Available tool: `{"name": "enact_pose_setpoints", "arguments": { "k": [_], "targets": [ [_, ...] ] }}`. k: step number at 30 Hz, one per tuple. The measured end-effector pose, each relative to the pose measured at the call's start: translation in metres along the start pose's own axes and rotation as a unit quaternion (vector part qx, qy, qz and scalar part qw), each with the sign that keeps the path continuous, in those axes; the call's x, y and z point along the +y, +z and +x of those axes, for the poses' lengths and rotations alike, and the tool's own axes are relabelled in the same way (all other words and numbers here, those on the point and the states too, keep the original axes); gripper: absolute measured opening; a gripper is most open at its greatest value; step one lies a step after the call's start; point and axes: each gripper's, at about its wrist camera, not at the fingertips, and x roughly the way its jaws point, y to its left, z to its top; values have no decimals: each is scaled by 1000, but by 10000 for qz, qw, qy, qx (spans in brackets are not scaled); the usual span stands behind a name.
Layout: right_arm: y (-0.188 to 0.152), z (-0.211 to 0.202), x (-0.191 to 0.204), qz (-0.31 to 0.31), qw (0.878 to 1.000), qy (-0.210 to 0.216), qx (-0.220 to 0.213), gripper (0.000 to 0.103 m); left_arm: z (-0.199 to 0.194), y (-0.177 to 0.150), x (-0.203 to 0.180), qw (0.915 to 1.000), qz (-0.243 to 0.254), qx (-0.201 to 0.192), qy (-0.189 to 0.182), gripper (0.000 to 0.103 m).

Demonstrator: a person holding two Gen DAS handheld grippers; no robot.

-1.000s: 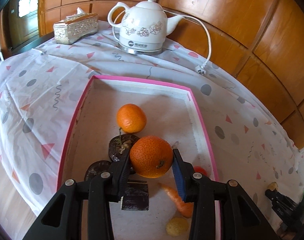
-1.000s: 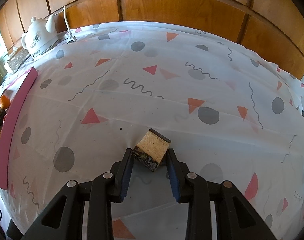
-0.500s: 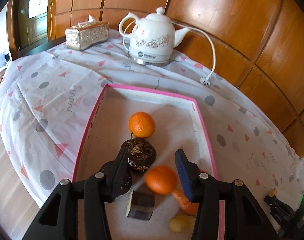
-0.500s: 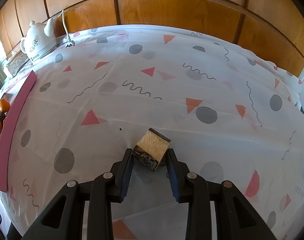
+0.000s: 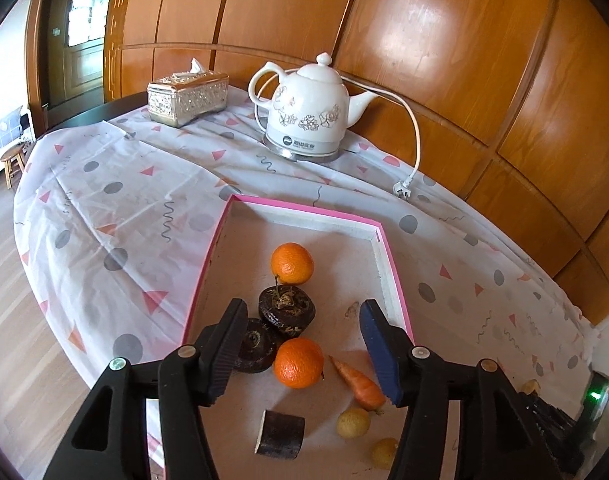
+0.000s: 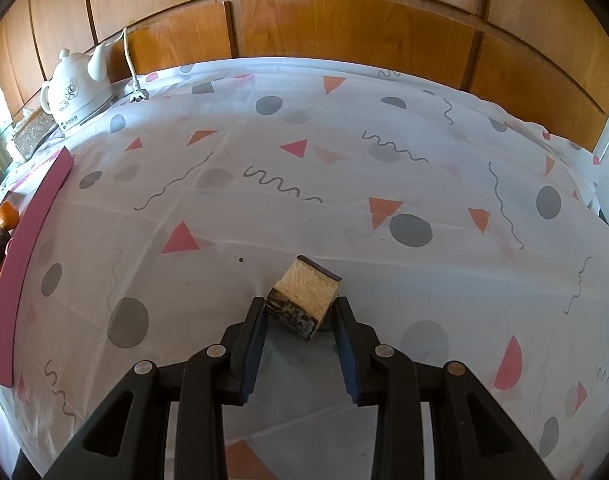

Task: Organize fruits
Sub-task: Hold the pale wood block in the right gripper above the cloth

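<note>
Orange fruit [image 5: 299, 363] lies free in the pink-rimmed tray [image 5: 392, 280], below the left gripper [image 5: 300, 354], whose empty jaws are opening; a second orange [image 5: 292, 263] sits at twelve o'clock from it (dark fruits between them). In the right wrist view, the right gripper [image 6: 300, 322] clamps a dark-skinned cut chunk [image 6: 303, 302] over the patterned tablecloth [image 6: 344, 184], the tray at nine o'clock.

Glossy ceramic kettle [image 5: 308, 120], thin cloth tablecloth [image 6: 344, 184], varnished wood wall panels [image 5: 444, 40].
</note>
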Motion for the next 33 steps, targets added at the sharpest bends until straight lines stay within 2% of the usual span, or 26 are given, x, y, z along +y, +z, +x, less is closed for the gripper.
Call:
{"name": "enact_pose_setpoints", "arguments": {
  "k": [17, 33],
  "targets": [
    [-2, -3, 2, 70, 9999, -65, -68, 34, -29, -10, 20, 9996, -84, -227, 164, 64],
    [0, -5, 7, 73, 9997, -217, 11, 31, -39, -17, 48, 9975, -289, -400, 503, 69]
  ]
}}
